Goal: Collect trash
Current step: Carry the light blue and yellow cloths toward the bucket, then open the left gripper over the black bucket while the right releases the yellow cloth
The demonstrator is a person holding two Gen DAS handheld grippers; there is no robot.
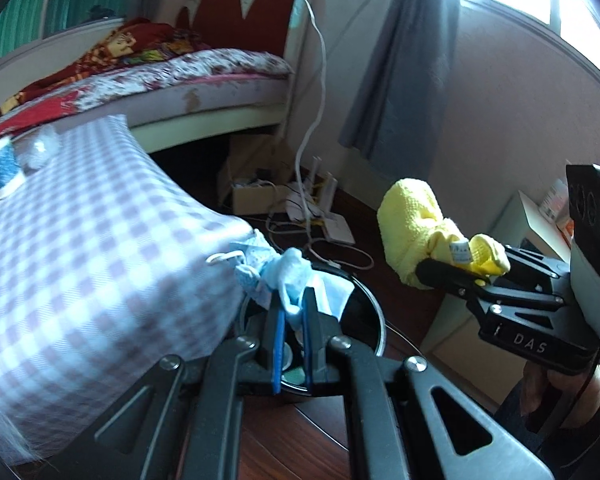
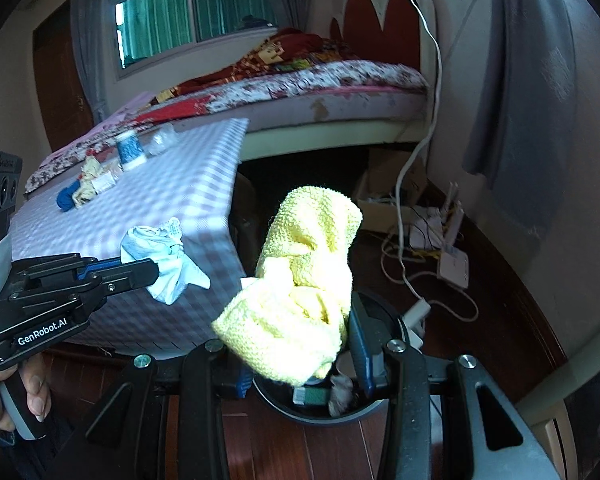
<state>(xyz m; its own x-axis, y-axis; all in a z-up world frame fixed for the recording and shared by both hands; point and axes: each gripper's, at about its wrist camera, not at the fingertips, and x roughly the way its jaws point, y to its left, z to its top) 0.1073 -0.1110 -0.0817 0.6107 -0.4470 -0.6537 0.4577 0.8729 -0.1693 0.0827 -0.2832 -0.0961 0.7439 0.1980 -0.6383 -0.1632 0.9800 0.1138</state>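
Observation:
My left gripper (image 1: pixel 294 304) is shut on a crumpled light-blue face mask (image 1: pixel 288 276) and holds it over the near rim of a round black trash bin (image 1: pixel 374 320) on the floor. The mask also shows in the right wrist view (image 2: pixel 164 256), pinched at the left gripper's tip (image 2: pixel 152 272). My right gripper (image 2: pixel 340 320) is shut on a yellow knitted cloth (image 2: pixel 304 280) and holds it above the bin (image 2: pixel 320 412), which has some scraps inside. The cloth also shows in the left wrist view (image 1: pixel 420 224).
A table with a checkered cloth (image 2: pixel 172 184) stands left of the bin, carrying a blue-white cup (image 2: pixel 130 152), a blue item (image 2: pixel 68 198) and wrappers (image 2: pixel 96 180). Behind is a bed (image 2: pixel 320 80). Cables, a router (image 2: pixel 454 266) and a box (image 1: pixel 256 196) lie on the wooden floor.

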